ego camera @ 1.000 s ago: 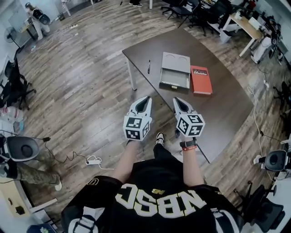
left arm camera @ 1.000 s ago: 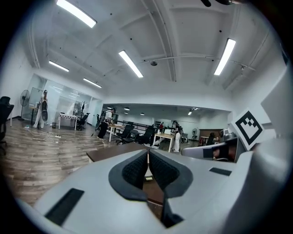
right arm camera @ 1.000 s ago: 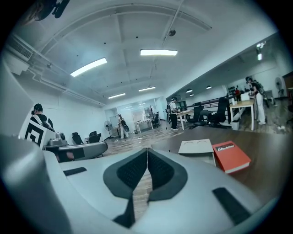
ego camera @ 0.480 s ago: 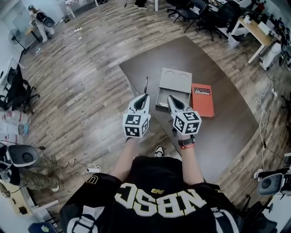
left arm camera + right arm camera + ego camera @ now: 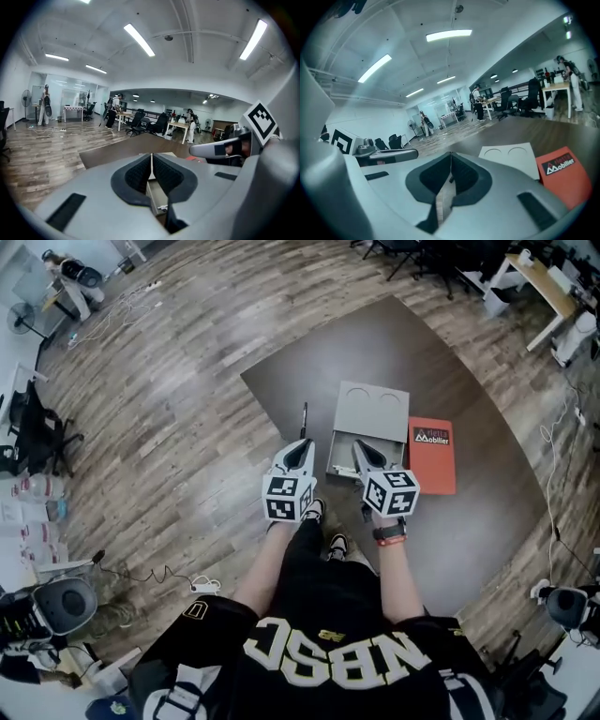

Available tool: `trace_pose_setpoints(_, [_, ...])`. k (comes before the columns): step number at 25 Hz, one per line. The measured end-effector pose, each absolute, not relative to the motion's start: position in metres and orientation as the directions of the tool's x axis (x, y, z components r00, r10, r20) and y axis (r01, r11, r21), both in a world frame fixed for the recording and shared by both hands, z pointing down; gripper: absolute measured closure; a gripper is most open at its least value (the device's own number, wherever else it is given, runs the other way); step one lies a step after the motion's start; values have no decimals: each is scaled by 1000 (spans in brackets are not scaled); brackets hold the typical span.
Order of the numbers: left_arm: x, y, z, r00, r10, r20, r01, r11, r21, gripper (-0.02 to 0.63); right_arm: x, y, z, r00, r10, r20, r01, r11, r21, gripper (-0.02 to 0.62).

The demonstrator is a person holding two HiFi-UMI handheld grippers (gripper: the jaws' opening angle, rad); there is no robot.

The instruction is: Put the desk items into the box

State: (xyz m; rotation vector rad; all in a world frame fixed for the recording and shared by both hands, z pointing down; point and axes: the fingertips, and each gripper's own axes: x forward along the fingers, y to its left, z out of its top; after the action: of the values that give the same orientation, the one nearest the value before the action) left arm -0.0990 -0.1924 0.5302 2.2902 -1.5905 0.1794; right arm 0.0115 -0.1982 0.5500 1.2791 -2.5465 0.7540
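Approach step: your left claw (image 5: 300, 444) and right claw (image 5: 362, 448) hover pressed together, empty, beside the box (image 5: 373, 401); next, spread one over the pen (image 5: 304, 414).

Matt grey cardboard box (image 5: 372, 413), smooth dark table (image 5: 309, 381), wood-plank floor (image 5: 169, 427).

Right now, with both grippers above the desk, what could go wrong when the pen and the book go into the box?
1. The pen is thin and lies flat near the edge of the desk; the shut left gripper might nudge it off.
2. The orange book lies flat beside the grey box and looks nearly as large as it, so it may slip or not fit.
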Motion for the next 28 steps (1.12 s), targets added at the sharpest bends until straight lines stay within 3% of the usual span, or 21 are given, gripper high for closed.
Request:
trace_pose_setpoints(14, [-122,-276,630,350,-783,514,-937,-290,196,580,-22,-269,592,-615,-633,471,-789,483,-381,585])
trace_pose_setpoints(28, [-133,-324,726,335,-690,642,-941,-276,194,429,-31,-293,629,-609,-570,551,-792,467,-393,585])
